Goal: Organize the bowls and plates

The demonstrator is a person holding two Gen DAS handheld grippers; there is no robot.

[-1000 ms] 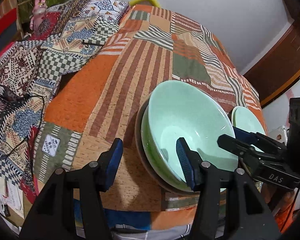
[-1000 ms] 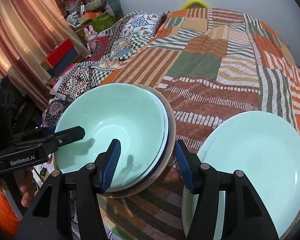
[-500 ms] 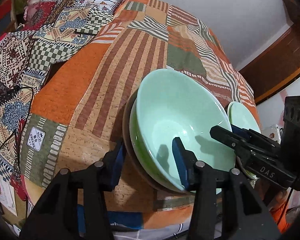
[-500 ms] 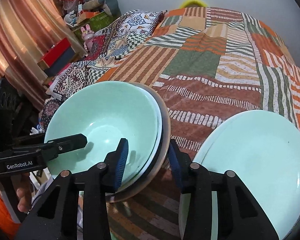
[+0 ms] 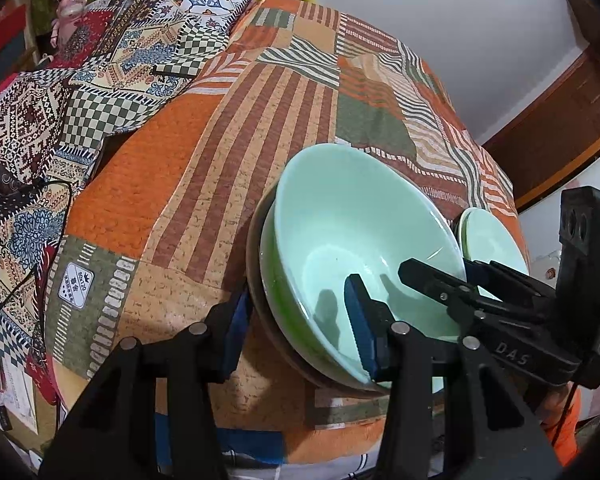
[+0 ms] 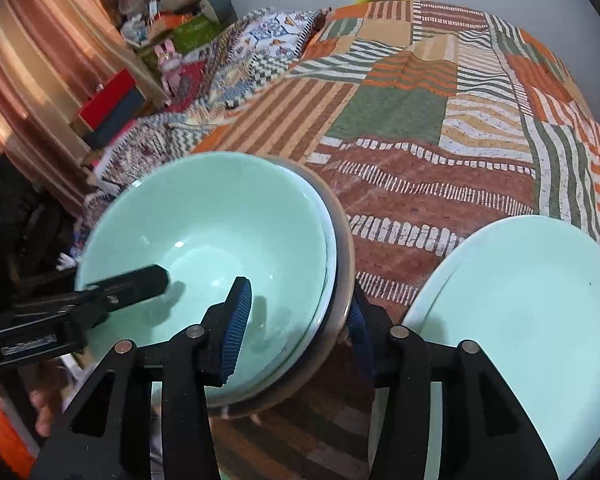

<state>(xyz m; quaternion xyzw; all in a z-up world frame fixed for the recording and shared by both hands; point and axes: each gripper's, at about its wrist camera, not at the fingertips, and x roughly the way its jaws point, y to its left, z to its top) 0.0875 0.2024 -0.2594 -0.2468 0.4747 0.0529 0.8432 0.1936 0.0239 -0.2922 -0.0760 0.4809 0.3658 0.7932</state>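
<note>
Where the patchwork quilt (image 5: 204,184) slopes to its near edge, a stack of bowls (image 5: 364,248) sits nested: a pale mint bowl on top, a greener one under it, and a dark brown dish at the bottom. Both grippers straddle the stack's rim from opposite sides. The left gripper (image 5: 300,320) has its right finger inside the top bowl and its left finger outside, against the brown dish's near left wall; the blue pads look pressed on the rim of the stack. The right gripper (image 6: 296,320) mirrors this on the right side of the stack, with its left finger inside the mint bowl and its right finger outside the brown dish. Its jaws are opening a little, with the rim between them, and whether the outer pad touches the dish is hard to tell, as the rim hides it. In the right wrist view the left gripper's black finger reaches into the bowl from the left.

Just right of the stack, apart from it, lie mint plates (image 6: 520,320), one on another, at the quilt's near right corner. Far left, a second patterned blanket (image 5: 112,72) is bunched up, with a pink toy rabbit (image 5: 70,8) beyond it. Striped curtains (image 6: 32,80) hang at the left in the right wrist view.
</note>
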